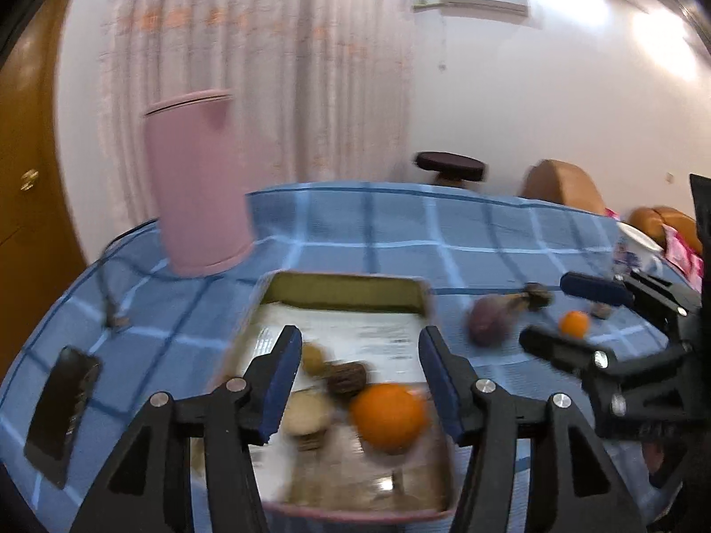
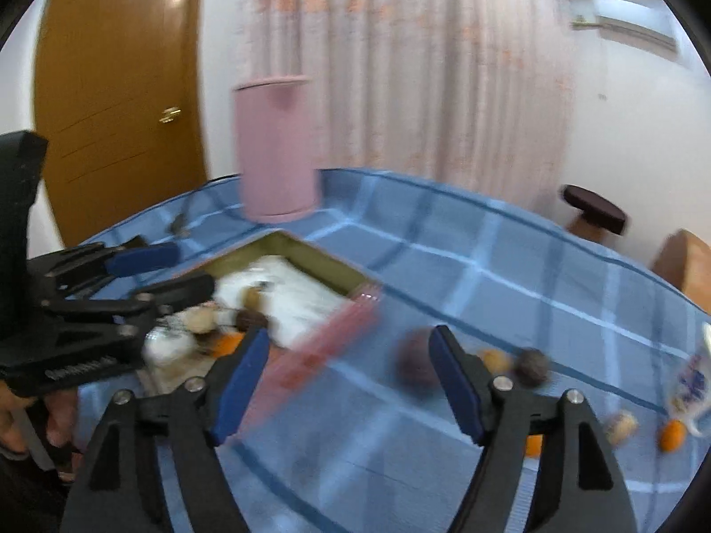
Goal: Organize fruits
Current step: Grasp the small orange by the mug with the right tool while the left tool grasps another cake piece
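The left gripper (image 1: 357, 351) hangs over the shallow rectangular metal tray (image 1: 346, 293), fingers spread wide, gripping nothing; a round orange fruit (image 1: 387, 416) lies in the tray between them. The right gripper (image 2: 349, 362) is likewise wide and empty above the blue checked tablecloth (image 2: 511, 266), near a dark purple round fruit (image 2: 415, 362). Risk: round fruit may roll when nudged. Motion blur suggests fast travel, so misaligned closure is likely.
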The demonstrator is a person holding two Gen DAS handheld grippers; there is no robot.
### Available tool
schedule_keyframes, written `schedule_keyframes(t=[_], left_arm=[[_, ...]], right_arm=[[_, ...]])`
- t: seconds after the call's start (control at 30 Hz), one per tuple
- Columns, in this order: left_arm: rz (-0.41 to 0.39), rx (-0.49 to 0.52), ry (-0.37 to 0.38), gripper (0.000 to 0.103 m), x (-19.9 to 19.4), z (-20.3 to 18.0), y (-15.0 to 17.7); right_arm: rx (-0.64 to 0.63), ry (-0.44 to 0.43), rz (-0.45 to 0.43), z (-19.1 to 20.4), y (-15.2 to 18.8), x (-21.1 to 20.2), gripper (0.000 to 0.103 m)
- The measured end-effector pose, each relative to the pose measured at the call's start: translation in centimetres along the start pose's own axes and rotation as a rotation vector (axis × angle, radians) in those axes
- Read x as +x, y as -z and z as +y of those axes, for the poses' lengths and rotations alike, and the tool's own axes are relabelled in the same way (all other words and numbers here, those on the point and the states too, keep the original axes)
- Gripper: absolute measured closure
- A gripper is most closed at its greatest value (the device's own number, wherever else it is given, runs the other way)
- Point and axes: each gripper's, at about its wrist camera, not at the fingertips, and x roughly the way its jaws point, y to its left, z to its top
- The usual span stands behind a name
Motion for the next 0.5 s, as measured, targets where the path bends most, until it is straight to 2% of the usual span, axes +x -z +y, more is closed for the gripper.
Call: schedule_keyframes(t=[0.07, 0.2, 0.3, 0.5], left_arm=[[0.019, 0.009, 0.060, 0.046, 0.6, -1.8, -0.6], [0.028, 0.055, 0.119, 0.046, 1.7, -5.9, -2.1], [0.035, 0.095, 0.145, 0.046, 2.9, -9.2, -3.2], [0.067, 0.150, 0.186, 0.046, 6.5, -15.8, -4.4]], right_arm=[[0.038, 0.065, 0.000, -3.0, 0.4, -1.2, 0.026], [0.130, 0.185, -0.014, -8.7, 1.6, -3.7, 0.026], [0.200, 0.276, -0.013, -12.8, 2.7, -5.0, 0.026], [0.334, 0.458, 0.062, -20.5, 5.4, -5.4, 0.026]])
